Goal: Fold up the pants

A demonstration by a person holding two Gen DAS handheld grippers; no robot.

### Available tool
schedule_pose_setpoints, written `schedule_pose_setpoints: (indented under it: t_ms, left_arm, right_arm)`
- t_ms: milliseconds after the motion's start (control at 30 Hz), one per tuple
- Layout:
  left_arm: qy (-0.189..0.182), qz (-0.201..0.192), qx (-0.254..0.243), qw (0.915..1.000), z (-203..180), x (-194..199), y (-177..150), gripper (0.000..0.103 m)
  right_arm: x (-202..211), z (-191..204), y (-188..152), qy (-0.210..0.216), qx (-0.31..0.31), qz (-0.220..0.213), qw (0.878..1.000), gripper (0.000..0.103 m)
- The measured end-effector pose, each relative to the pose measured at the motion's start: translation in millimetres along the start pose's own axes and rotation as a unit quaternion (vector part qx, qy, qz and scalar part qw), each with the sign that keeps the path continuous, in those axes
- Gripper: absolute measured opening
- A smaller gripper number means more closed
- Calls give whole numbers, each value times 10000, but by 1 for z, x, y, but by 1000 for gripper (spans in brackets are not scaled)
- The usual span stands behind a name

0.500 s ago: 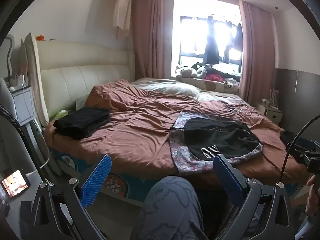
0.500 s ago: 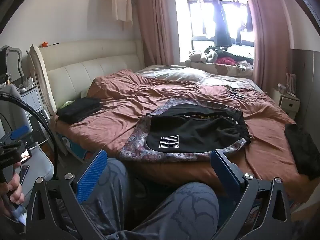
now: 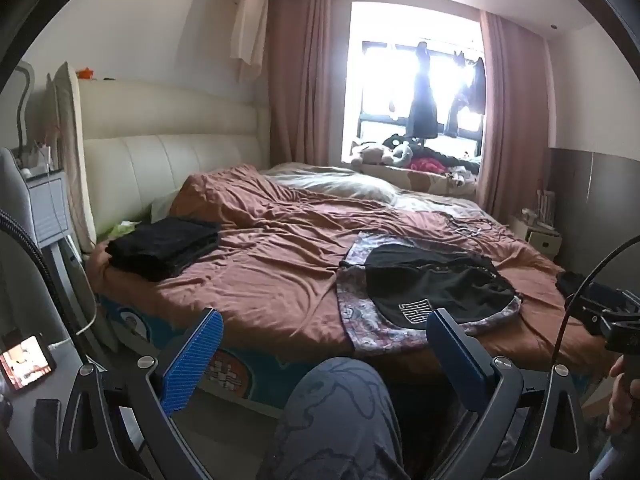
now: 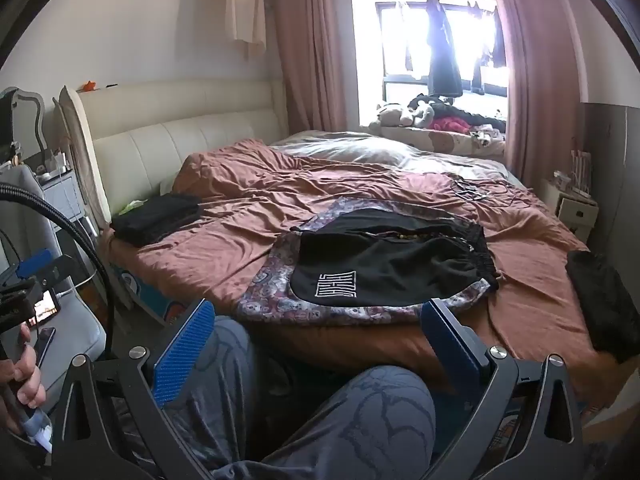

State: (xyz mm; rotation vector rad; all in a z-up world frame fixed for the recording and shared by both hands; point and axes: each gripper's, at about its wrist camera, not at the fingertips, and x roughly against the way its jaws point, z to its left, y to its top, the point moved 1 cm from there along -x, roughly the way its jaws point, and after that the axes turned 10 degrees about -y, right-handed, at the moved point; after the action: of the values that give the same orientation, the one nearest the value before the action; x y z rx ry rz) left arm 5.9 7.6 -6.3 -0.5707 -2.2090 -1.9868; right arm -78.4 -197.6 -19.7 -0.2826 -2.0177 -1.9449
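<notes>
Black shorts with a white logo [image 3: 432,284] [image 4: 384,264] lie flat on a patterned cloth [image 3: 360,320] [image 4: 276,292] near the bed's front edge. My left gripper [image 3: 324,344] is open, held short of the bed and above a person's knee, nothing between its blue pads. My right gripper [image 4: 316,336] is open too, hovering over the person's knees in front of the shorts. A folded black stack [image 3: 164,246] [image 4: 156,218] rests at the bed's left corner.
The bed has a rumpled brown cover [image 3: 280,264] and a cream headboard [image 3: 160,152]. Another dark garment [image 4: 604,300] lies at the bed's right edge. A phone [image 3: 26,362] glows at the left. A nightstand [image 4: 576,208] is at the right wall.
</notes>
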Motion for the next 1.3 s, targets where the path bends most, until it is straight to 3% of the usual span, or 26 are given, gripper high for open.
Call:
schedule_pose_setpoints:
  t_ms: [1300]
  left_arm:
    - [-218,42,76,9997,-10,5,-9,102]
  right_arm:
    - [1,-5,-10,-219,-117,80,9997,103]
